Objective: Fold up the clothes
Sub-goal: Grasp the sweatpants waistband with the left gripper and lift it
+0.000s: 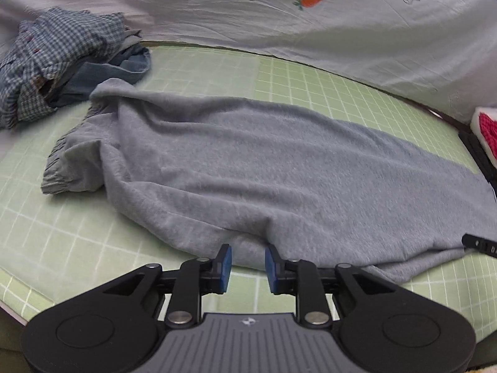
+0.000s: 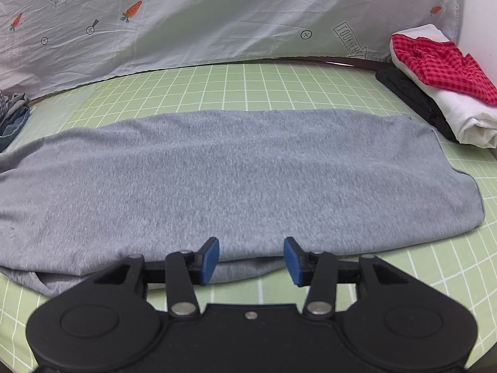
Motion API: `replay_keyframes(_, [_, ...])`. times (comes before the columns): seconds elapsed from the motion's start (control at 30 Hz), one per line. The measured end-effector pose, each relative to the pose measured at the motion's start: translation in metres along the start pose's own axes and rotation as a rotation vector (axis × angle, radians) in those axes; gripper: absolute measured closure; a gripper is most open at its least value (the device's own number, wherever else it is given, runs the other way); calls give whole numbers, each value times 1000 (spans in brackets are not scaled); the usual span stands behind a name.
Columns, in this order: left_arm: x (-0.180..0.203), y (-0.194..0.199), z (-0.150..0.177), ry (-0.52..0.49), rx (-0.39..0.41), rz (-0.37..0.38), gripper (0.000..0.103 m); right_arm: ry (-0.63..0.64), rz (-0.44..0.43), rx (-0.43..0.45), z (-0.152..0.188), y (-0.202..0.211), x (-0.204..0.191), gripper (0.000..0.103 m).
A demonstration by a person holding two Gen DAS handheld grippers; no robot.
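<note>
A grey garment [image 2: 217,180] lay folded lengthwise across the green gridded tabletop [image 2: 248,84], its near edge just ahead of both claws. The left claw [image 1: 247,259] stood partly spread, its blue pads [image 1: 226,261] either side of a raised ridge in that edge, and whether they touched the cloth could not be told; the right claw [image 2: 251,256] stood spread wider, nothing pinched, the doubled edge just beyond its tips. Far to the left claw's left, the garment's gathered cuff [image 1: 59,171] lay rumpled, with a pile of checked and blue clothes [image 1: 62,52] beyond it; ahead and to the right of the right claw sat a finished stack [image 2: 441,93] — black, white and red-checked pieces. A carrot-printed sheet [image 2: 217,15] hung behind. The lengthwise fold looked done, and the likely next step was a crosswise fold. To do it well, each claw would need to close on both layers of the near edge, not the top one alone; the bunched sleeve end wanted smoothing first — otherwise the lump would be folded in. Lifting both ends level and laying them down together would keep the edges aligned.
</note>
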State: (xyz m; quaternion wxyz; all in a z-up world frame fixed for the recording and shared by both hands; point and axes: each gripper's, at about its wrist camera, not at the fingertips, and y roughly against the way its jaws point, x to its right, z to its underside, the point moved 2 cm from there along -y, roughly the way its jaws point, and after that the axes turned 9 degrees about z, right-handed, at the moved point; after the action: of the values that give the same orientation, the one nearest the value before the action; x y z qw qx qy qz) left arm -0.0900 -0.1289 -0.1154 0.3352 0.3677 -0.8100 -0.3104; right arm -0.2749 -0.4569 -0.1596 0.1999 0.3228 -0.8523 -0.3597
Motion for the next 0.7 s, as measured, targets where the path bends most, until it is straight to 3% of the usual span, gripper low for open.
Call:
replay_keyframes(0.1, [-49, 11, -16, 219, 86, 2, 52, -5, 1, -6, -6, -3, -15, 49])
replay_keyframes(0.2, [-102, 17, -28, 457, 168, 58, 32, -15, 3, -12, -10, -3, -32, 47])
replay_keyframes(0.3, [-142, 12, -38, 601, 208, 100, 27, -28, 11, -21, -12, -4, -48, 45])
replay_keyframes(0.4, [-170, -4, -45, 701, 200, 117, 22, -47, 27, -37, -10, -5, -63, 44])
replay_keyframes(0.53, [-197, -29, -53, 816, 129, 127, 20, -94, 63, -58, -8, -5, -81, 44])
replay_keyframes(0.7, [-208, -41, -74, 754, 115, 121, 15, -133, 102, -88, -5, -6, -103, 43])
